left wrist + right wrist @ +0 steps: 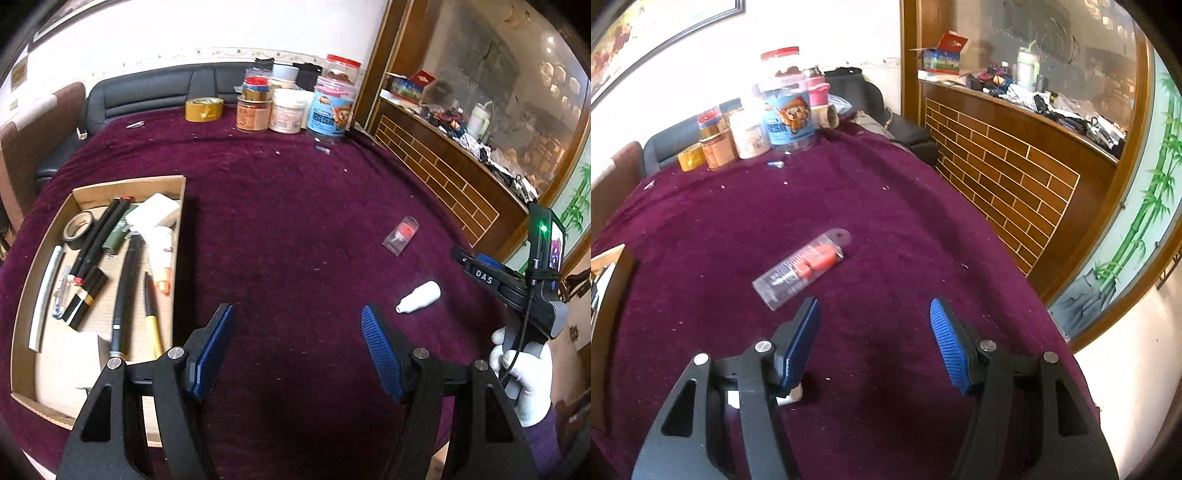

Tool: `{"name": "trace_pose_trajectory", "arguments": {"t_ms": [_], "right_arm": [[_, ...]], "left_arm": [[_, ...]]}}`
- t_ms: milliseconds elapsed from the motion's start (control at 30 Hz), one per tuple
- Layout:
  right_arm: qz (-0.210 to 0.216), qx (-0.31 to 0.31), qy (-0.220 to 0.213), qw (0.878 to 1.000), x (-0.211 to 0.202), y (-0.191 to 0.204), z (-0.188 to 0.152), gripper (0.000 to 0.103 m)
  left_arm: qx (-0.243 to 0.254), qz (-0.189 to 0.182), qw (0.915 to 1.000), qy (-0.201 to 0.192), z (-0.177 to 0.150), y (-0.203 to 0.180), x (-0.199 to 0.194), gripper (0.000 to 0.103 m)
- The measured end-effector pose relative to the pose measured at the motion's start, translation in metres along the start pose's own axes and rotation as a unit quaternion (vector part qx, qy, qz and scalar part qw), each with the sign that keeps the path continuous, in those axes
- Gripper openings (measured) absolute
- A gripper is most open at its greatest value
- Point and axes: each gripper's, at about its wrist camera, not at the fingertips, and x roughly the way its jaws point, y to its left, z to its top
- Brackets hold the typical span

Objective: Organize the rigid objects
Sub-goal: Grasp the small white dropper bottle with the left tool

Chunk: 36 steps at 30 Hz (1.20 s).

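Both grippers are spread wide with nothing between the pads. The left gripper hovers over the purple tablecloth, and just off to its left sits the cardboard box that already has a bunch of stuff in it: black pens, a roll of black tape, a white block, a black tube with a gold band and a few other bits I can't really make out. Ahead and to the right of the left gripper a small white bottle lies on its side on the cloth, and further ahead past it there's a clear plastic case with something red inside. From the left camera you can also see the right tool's body at the far right edge, held by a white-gloved hand. The right gripper is also over the cloth; the clear case lies just ahead of its left finger, apart from it, tilted diagonally. The white bottle pokes out from under that left finger, mostly hidden, so I can't tell if it's touching. Way ahead at the far edge of the table is a cluster of jars and a roll of yellow tape.
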Motion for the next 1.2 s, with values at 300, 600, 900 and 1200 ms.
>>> {"name": "trace_pose_trajectory", "arguments": {"t_ms": [300, 600, 900, 1200], "right_arm": [[-0.014, 0.006, 0.011, 1.0, 0.007, -0.015, -0.003, 0.061], [-0.016, 0.016, 0.024, 0.999, 0.014, -0.023, -0.006, 0.061], [-0.003, 0.035, 0.041, 0.999, 0.02, -0.03, -0.008, 0.061], [0.002, 0.043, 0.05, 0.998, 0.024, -0.034, -0.008, 0.061]], "left_arm": [[0.027, -0.003, 0.9995, 0.016, 0.002, -0.023, 0.017, 0.065], [0.091, -0.002, 0.9952, 0.035, 0.004, -0.058, 0.052, 0.065], [0.157, -0.031, 0.9858, 0.052, 0.007, -0.103, 0.096, 0.064], [0.208, -0.036, 0.9754, 0.065, 0.005, -0.136, 0.133, 0.064]]}}
